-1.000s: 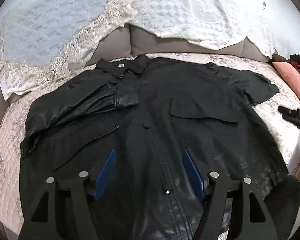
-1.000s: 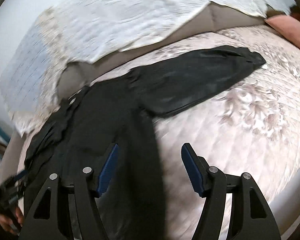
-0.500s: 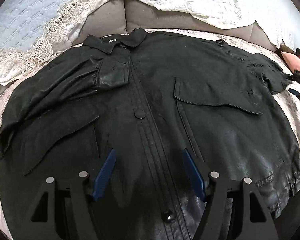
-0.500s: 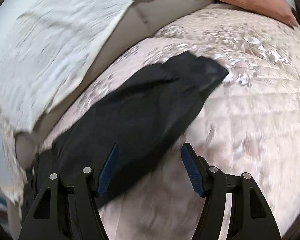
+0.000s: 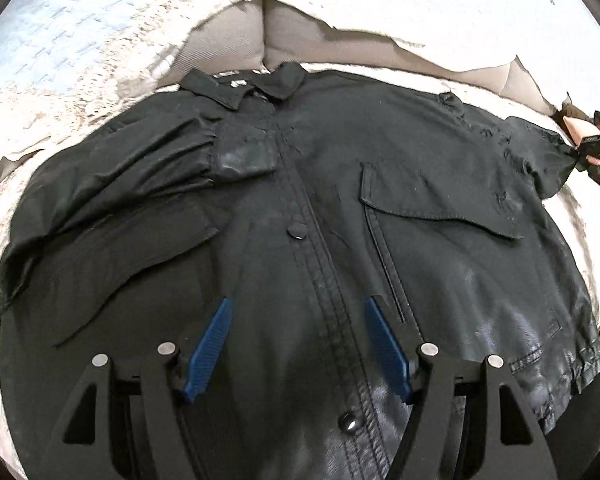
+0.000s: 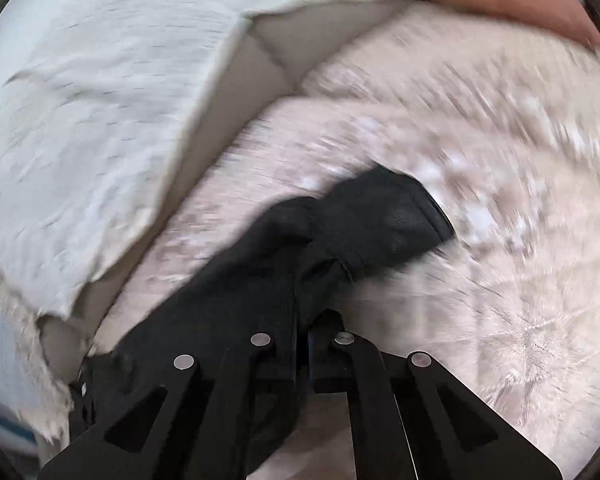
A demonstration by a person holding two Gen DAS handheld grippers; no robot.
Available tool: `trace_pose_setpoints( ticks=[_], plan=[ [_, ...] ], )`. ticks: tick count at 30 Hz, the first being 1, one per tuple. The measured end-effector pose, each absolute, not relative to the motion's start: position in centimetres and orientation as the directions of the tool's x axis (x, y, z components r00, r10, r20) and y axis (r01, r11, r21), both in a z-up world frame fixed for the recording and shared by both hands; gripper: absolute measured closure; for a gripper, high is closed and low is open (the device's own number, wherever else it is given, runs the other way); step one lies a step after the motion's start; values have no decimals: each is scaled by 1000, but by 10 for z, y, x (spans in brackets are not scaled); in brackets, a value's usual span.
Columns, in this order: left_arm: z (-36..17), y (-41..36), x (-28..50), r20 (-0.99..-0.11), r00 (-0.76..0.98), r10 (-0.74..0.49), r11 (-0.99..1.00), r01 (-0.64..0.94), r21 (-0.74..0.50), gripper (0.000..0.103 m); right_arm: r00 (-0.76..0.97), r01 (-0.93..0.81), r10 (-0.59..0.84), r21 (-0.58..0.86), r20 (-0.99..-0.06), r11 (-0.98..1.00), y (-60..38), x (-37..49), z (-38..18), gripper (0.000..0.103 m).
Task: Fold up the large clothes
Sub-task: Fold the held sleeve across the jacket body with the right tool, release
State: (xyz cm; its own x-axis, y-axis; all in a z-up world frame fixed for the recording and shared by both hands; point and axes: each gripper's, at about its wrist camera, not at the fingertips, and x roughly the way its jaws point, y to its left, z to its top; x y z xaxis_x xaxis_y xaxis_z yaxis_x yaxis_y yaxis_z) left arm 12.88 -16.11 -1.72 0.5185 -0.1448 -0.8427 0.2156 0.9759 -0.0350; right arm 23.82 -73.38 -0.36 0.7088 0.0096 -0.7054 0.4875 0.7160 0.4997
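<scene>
Surface: a pale pink quilted bedspread (image 5: 4, 248) covered the bed, with a cream lace-edged throw (image 5: 100, 52) draped over the grey headboard behind it.
Garment: a large black leather-look jacket (image 5: 340, 208) lay front up, one sleeve folded across its chest.
Left gripper (image 5: 298, 344): hovered over the button placket, blue pads spread wide, gripping nothing.
Right gripper (image 6: 304, 344): had just snapped closed, clamped on the jacket's outstretched sleeve (image 6: 340, 236) near the cuff.

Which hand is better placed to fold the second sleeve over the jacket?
Right. The right tool is shut on the sleeve; the left tool hangs open over the jacket front.
</scene>
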Motion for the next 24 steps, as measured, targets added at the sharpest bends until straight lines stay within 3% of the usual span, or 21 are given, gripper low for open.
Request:
trace_pose_setpoints(
  ticks=[9, 16, 19, 21, 24],
  plan=[
    [7, -119, 112, -811, 568, -139, 988, 135, -75, 32, 808, 40, 261, 492, -528, 870, -556, 243, 118, 100],
    [16, -74, 104, -791, 603, -103, 994, 49, -93, 32, 679, -222, 492, 486, -545, 845, -404, 269, 112, 100],
    [15, -56, 104, -792, 603, -94, 994, 16, -105, 32, 564, -289, 564, 496, -604, 819, -349, 285, 77, 91],
    [15, -47, 104, -792, 604, -86, 994, 0, -108, 32, 483, -308, 597, 514, -640, 800, -322, 289, 54, 70],
    [19, -39, 106, -786, 613, -82, 994, -8, -110, 32, 434, -349, 631, 526, -643, 776, -302, 279, 40, 55]
  ],
)
